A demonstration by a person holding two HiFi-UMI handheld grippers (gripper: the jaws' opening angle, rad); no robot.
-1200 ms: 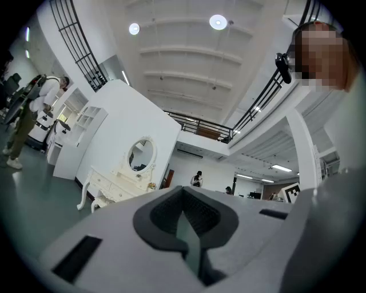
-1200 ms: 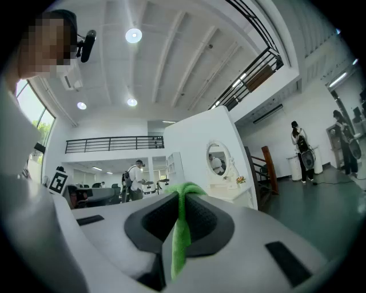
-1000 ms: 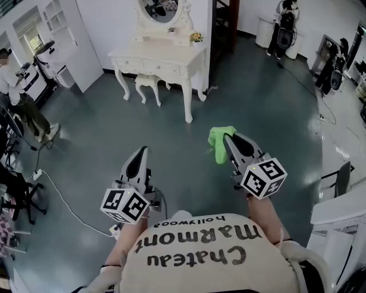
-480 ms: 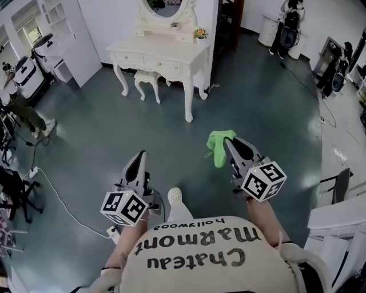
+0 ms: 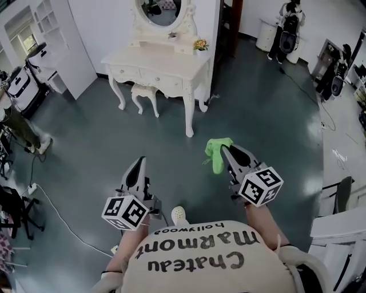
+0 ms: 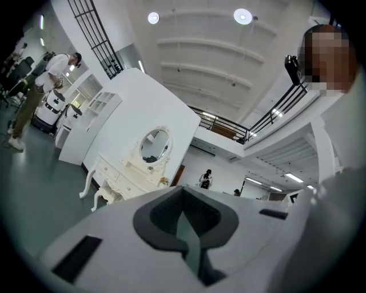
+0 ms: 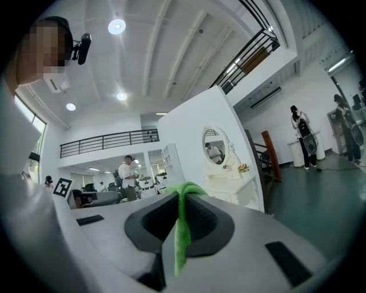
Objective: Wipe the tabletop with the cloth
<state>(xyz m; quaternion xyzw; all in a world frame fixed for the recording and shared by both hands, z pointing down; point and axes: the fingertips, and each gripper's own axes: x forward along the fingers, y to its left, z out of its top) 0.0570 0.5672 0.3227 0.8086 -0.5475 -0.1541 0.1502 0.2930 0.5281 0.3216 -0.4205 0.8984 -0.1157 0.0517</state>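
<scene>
A bright green cloth (image 5: 216,152) hangs from the tips of my right gripper (image 5: 224,150), which is shut on it; in the right gripper view the green cloth (image 7: 182,229) shows as a strip pinched between the closed jaws. My left gripper (image 5: 140,163) is shut and empty, level with the right one and above the floor. The white dressing table (image 5: 154,59) stands ahead at the wall, its bare cream top well beyond both grippers. It also appears small in the left gripper view, as the dressing table (image 6: 134,171), and in the right gripper view, as the dressing table (image 7: 229,180).
An oval mirror (image 5: 161,7) and a small flower pot (image 5: 199,44) sit on the table, with a white stool (image 5: 145,91) under it. White shelving (image 5: 40,43) and a person (image 5: 20,123) are at left. A cable (image 5: 63,214) crosses the floor. Equipment stands far right (image 5: 337,63).
The dressing table has come nearer and lower in the head view as I walk toward it. Both grippers keep their pose, the cloth still held. My shoe shows below.
</scene>
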